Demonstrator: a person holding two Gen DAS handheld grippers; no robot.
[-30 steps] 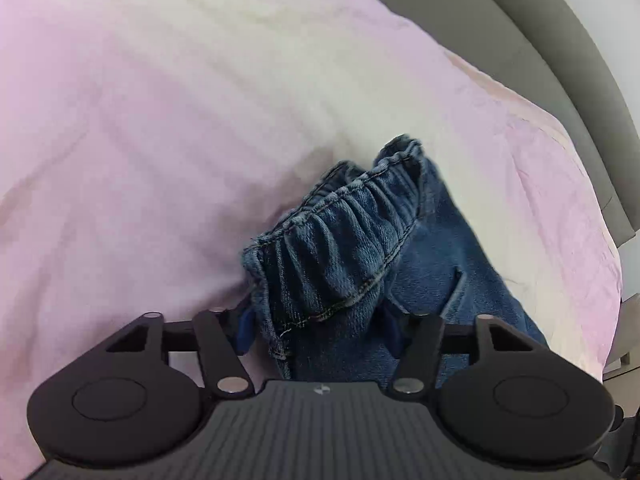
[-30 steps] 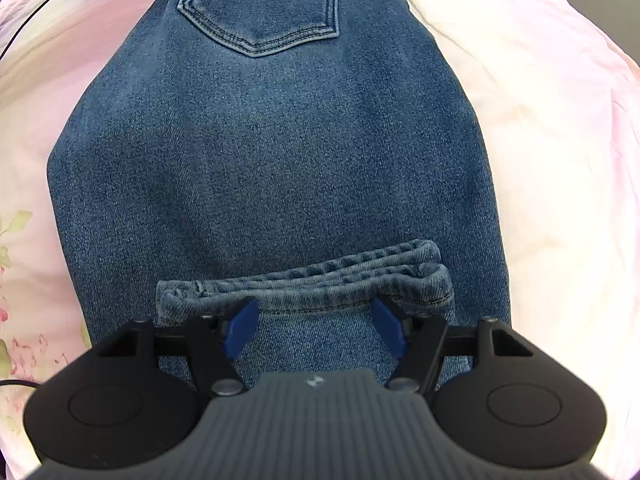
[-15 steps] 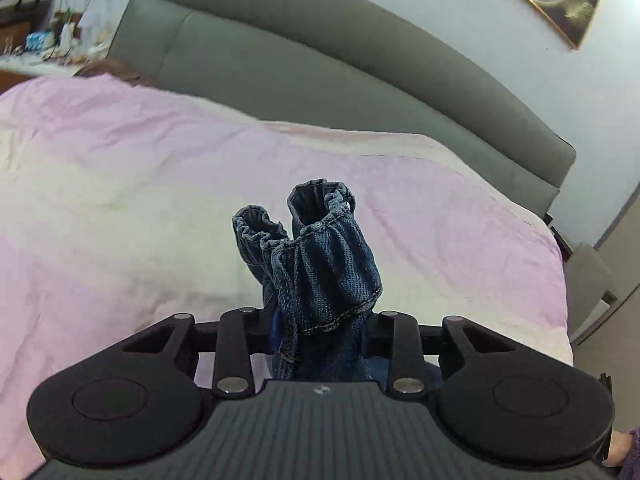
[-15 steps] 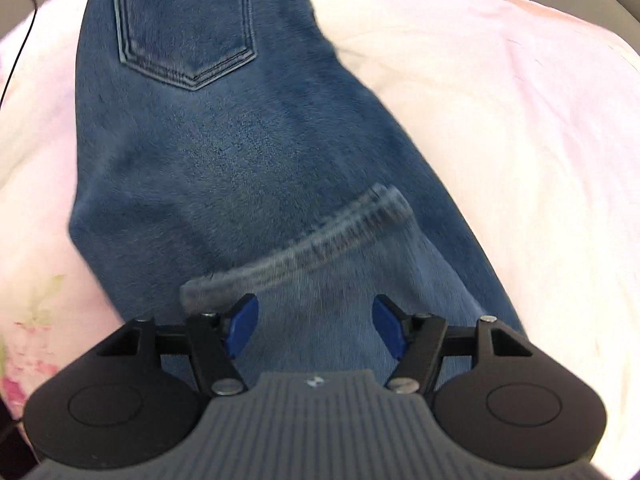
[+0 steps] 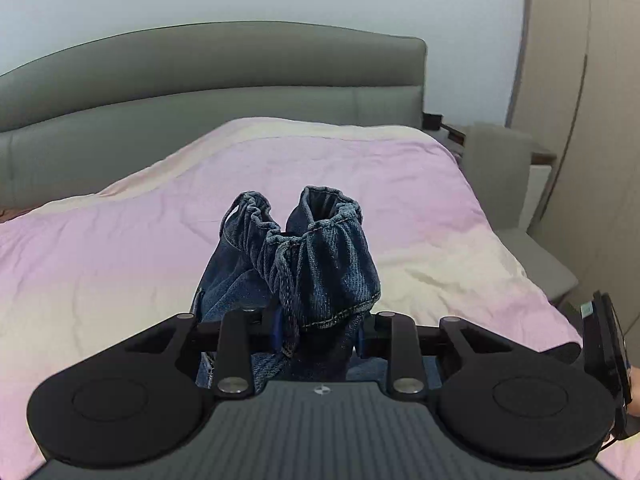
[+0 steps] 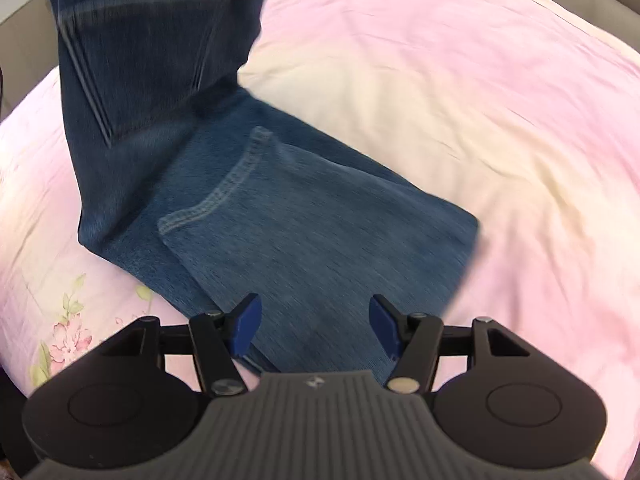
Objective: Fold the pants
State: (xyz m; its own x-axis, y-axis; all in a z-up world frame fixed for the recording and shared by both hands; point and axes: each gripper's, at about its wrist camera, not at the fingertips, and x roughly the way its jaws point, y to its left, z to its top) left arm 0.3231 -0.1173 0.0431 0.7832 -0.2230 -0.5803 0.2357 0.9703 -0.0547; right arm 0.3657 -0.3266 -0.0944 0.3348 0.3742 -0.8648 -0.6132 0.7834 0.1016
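The blue denim pants (image 6: 280,208) lie partly on the pink bed cover, with the pocket end (image 6: 132,40) lifted up at the upper left of the right wrist view. My left gripper (image 5: 318,334) is shut on the bunched elastic waistband (image 5: 316,256) and holds it up above the bed. My right gripper (image 6: 316,328) is open and empty, hovering over the lower folded end of the pants, whose hem seam (image 6: 224,188) shows on top.
The pink and cream bed cover (image 5: 120,264) spreads all round, with a flower print (image 6: 68,336) at the near left. A grey padded headboard (image 5: 200,80) stands behind. A grey bedside unit (image 5: 496,160) and a wall sit at the right.
My left gripper has closed on the waistband and lifted it, tilting up toward the headboard. The pocket end of the pants has risen off the bed; my right gripper stays open.
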